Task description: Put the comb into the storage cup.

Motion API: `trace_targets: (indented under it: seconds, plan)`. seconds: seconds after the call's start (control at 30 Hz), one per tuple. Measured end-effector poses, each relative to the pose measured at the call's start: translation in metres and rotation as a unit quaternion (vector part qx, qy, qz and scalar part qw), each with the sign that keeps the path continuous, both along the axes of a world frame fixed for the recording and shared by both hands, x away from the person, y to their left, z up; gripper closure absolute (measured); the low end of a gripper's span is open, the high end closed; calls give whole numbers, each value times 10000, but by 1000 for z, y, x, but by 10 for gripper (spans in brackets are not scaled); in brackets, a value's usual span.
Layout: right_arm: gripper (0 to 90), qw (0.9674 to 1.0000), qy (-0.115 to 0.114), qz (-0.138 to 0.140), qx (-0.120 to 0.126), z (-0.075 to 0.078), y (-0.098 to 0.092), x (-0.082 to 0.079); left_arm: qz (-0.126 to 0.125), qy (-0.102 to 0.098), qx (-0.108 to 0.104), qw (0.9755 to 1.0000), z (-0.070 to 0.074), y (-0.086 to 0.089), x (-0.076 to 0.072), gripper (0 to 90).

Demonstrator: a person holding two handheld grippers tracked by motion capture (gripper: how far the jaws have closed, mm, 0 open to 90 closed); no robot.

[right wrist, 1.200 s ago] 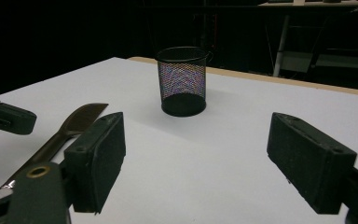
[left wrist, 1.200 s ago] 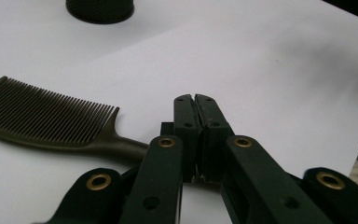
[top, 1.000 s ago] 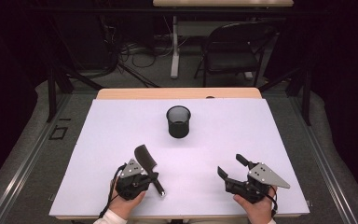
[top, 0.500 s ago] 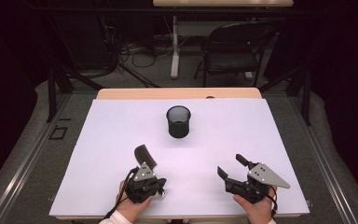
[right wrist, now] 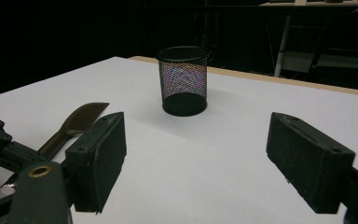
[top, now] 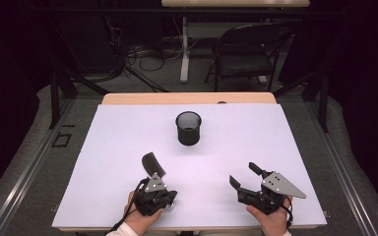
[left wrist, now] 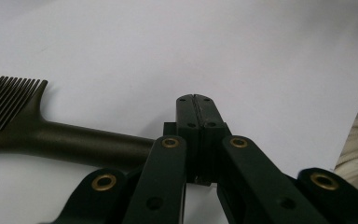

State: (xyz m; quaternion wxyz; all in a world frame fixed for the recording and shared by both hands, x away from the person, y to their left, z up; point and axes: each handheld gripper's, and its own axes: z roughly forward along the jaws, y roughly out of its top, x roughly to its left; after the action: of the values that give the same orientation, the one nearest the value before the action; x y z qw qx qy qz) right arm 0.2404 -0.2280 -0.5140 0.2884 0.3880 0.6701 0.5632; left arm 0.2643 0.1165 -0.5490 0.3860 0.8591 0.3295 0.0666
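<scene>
High view: the comb lies flat on the white surface, just ahead of the left tool. The left tool's jaws are pressed together on nothing, the comb's handle lying just beside them (left gripper view). The right tool stands released, jaws apart and empty. The mesh cup stands upright farther back, well apart.

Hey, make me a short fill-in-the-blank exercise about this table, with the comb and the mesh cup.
The left gripper has its jaws ____.
The right gripper has its jaws ____.
The upright mesh cup is ____ inside.
The comb lies on the table beside the ____ gripper.
Missing words: shut, open, empty, left.
</scene>
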Motion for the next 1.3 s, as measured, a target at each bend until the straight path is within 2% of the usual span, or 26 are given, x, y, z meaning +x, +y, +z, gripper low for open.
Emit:
trace_targets:
  seconds: [0.17,0.67,1.1,1.3]
  plan:
    - [198,10000,2,8,4,0,0,0,35,52,-5,10000,0,0,-1,900]
    - [200,10000,-3,19,3,0,0,0,70,178,159,9997,-1,6,-2,900]
    - [201,10000,9,26,17,0,0,0,255,263,192,9991,0,18,-1,900]
    - [201,10000,7,19,17,0,-1,0,288,292,278,9988,1,23,0,900]
